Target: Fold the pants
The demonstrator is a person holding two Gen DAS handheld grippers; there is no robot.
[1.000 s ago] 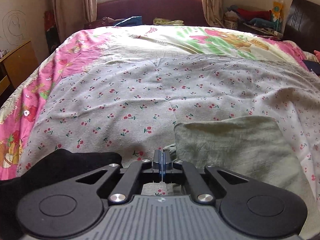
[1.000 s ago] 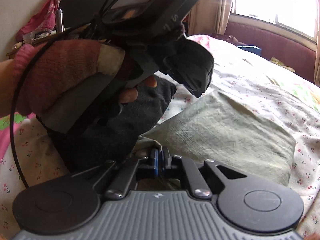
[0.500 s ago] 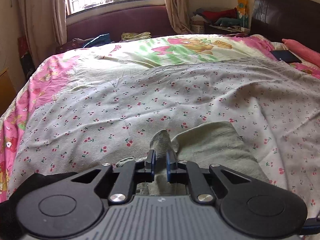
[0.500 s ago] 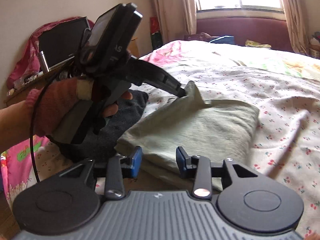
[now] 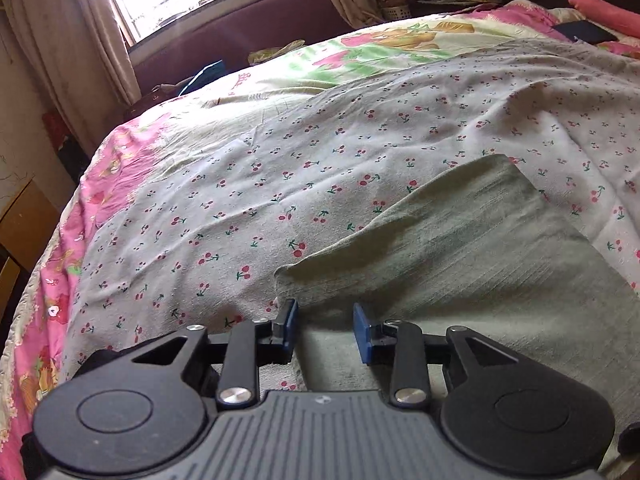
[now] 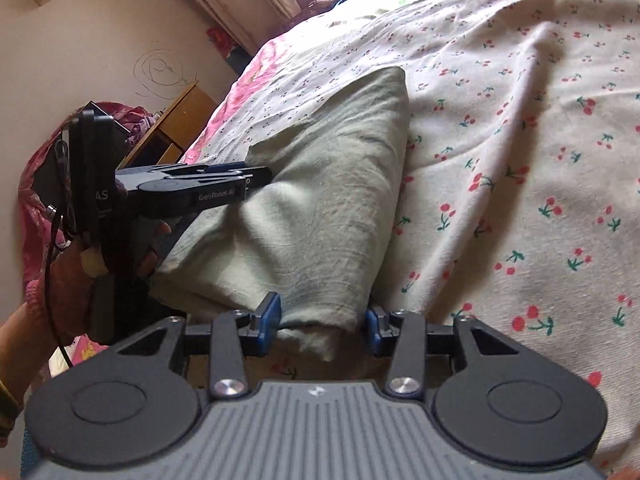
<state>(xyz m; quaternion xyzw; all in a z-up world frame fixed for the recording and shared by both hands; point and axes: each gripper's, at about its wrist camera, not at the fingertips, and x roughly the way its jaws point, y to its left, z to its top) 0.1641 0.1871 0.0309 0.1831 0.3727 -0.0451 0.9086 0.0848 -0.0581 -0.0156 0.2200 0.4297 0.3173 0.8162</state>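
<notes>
The grey-green pants (image 5: 460, 260) lie folded into a thick rectangle on the cherry-print sheet (image 5: 280, 168). My left gripper (image 5: 324, 330) hovers over their near left corner. Its jaws are opening, and the cloth under the blue pads (image 5: 286, 326) is not pinched. In the right wrist view the pants (image 6: 320, 184) run away from me. One folded end sits loose between the parted pads of my right gripper (image 6: 323, 324), which is open. The left gripper (image 6: 258, 178) shows from the side over the pants' left edge, held by a gloved hand (image 6: 120, 256).
The bed carries a pink cartoon quilt (image 5: 100, 184) along its left side. A dark flat device (image 5: 584, 32) lies near the pillows at far right. A wooden cabinet (image 6: 176, 120) stands beside the bed. A black garment (image 5: 100, 360) lies by my left gripper.
Both grippers were shut on the pants' corner and have opened. The lifted peak of cloth has dropped flat. The right gripper has rolled and swung round to the pants' end.
</notes>
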